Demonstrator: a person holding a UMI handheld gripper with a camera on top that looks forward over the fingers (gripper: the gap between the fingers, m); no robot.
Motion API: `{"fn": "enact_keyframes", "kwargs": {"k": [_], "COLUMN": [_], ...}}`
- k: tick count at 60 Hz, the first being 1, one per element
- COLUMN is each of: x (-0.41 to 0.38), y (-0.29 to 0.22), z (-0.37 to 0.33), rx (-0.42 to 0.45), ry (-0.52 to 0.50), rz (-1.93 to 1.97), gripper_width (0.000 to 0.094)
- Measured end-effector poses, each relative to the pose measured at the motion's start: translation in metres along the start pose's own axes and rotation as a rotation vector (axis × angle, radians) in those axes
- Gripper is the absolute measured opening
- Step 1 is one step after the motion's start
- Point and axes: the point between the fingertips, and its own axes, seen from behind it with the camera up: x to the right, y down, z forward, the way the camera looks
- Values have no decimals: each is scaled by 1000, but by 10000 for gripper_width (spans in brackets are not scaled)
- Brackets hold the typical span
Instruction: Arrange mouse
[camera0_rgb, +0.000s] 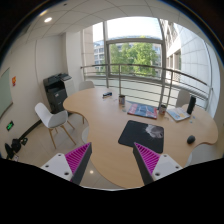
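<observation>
A bright meeting room fills the frame, with a wide window (133, 58) across the upper centre showing green trees outside and a railing running below it. Under the window, a large rounded wooden table (108, 128) takes up the middle and right of the frame. To the left of the table stands a white chair (54, 118), and in the upper left, against the wall, sits a dark printer-like machine (56, 88) on a stand. On the table, right of centre, lies a black mouse mat (141, 134), a dark square turned at an angle, with its near corner just beyond the right finger. Further back on the table, a colourful flat item (141, 109) lies toward the window, and at the far right edge a white laptop-like object (178, 114) rests beside a tall dark upright object (190, 103). The mouse (190, 140) is a small dark rounded shape on the tabletop at the right of the frame, well apart from the mat and off to the right of the gripper. The gripper (113, 160) hovers at the bottom centre, its two fingers spread wide and holding nothing, the striped magenta pads (77, 158) facing each other across bare tabletop.
</observation>
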Motion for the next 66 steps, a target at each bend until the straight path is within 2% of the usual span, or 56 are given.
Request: {"fn": "enact_keyframes", "kwargs": {"k": [8,21,32,40,49,66], "x": [29,174,331,443,533,614], "y": [30,115,154,158,155,136], "z": [-3,44,87,124,169,232], "rx": [-64,-167,-184,-150,-129,-110], "ry": [49,155,295,391,443,465], "rz": [50,152,182,173,210,310], "gripper_width": [849,849,846,847,848,840]}}
